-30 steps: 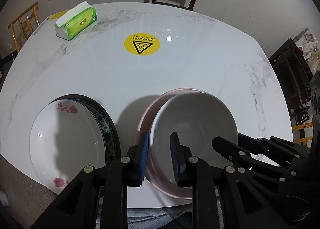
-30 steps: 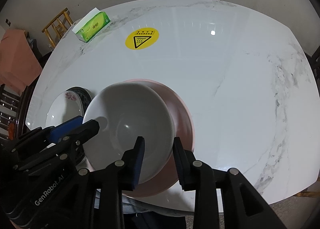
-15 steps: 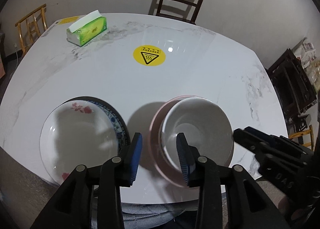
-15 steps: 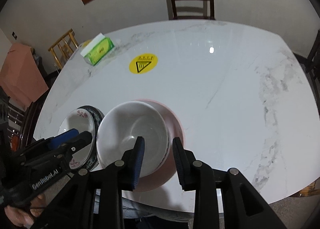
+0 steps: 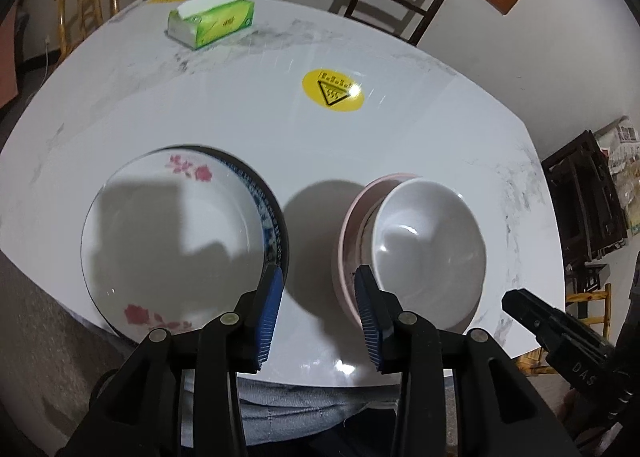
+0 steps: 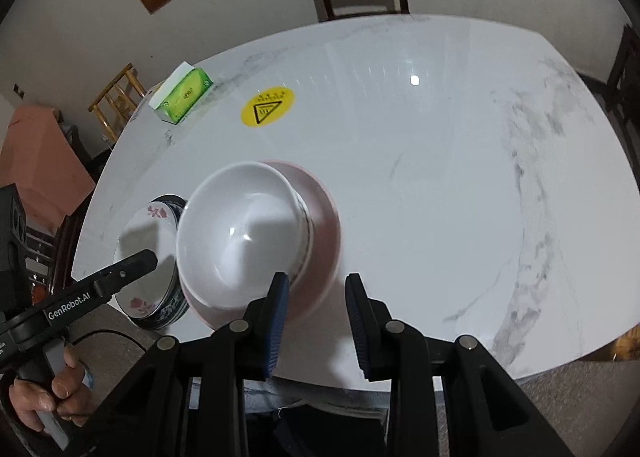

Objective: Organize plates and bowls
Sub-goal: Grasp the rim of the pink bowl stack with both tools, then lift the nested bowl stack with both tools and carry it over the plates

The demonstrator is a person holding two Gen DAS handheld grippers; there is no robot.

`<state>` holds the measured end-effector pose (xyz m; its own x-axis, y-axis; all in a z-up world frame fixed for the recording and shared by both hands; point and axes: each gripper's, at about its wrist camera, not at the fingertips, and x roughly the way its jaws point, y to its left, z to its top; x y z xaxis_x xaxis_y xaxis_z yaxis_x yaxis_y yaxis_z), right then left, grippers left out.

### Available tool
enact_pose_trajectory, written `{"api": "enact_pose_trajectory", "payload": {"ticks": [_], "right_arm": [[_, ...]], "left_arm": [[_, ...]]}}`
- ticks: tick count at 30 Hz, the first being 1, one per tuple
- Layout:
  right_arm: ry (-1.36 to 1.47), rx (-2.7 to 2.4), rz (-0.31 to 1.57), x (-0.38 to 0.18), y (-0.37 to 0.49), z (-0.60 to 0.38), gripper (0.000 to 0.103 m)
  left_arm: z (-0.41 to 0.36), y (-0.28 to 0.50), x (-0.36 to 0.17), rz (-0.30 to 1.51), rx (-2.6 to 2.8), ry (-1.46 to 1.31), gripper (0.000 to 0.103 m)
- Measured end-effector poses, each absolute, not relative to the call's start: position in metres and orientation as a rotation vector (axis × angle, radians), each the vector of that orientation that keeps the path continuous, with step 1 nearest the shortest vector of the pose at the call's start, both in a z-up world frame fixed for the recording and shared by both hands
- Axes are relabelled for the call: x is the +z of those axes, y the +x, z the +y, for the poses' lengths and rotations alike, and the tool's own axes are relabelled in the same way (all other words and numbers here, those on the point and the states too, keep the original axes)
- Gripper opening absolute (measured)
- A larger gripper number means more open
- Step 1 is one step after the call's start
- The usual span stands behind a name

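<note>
On table | white bowl nested in pink bowl | left tongs empty, just opening

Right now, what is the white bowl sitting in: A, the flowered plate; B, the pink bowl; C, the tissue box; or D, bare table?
B: the white bowl is nested inside the pink bowl, beside the flowered plate.

Both wrist views downward over table
</note>
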<state>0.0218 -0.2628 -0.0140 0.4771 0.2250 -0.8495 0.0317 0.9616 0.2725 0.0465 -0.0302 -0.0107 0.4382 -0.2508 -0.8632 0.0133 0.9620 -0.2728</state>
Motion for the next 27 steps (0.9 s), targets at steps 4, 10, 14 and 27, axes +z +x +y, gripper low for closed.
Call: {"api": "enact_pose_trajectory", "payload": {"ticks": [4,10,14,27], "right_arm": [[0.264,0.102,1.089,-0.023,0.021,-0.265,0.03],[0.271,0.095,1.108,-0.032,0.025,-0.264,0.03],[0.267,0.084,1.115,-0.035,0.029,-0.263,0.03],[0.225,0.06,1.162,-0.05,0.048,-0.256,0.03]], "left_arm": [[-0.029,0.049,-0.017,1.13,-0.156,-0.254,0.034],[-0.029,0.053,-0.023,1.14,-0.173,-0.279,0.034],[-0.032,0.059,-0.028,1.154,-0.171,-0.277,0.033],[-0.043,0.073,-0.047,1.208,-0.179,-0.269,0.022]]}}
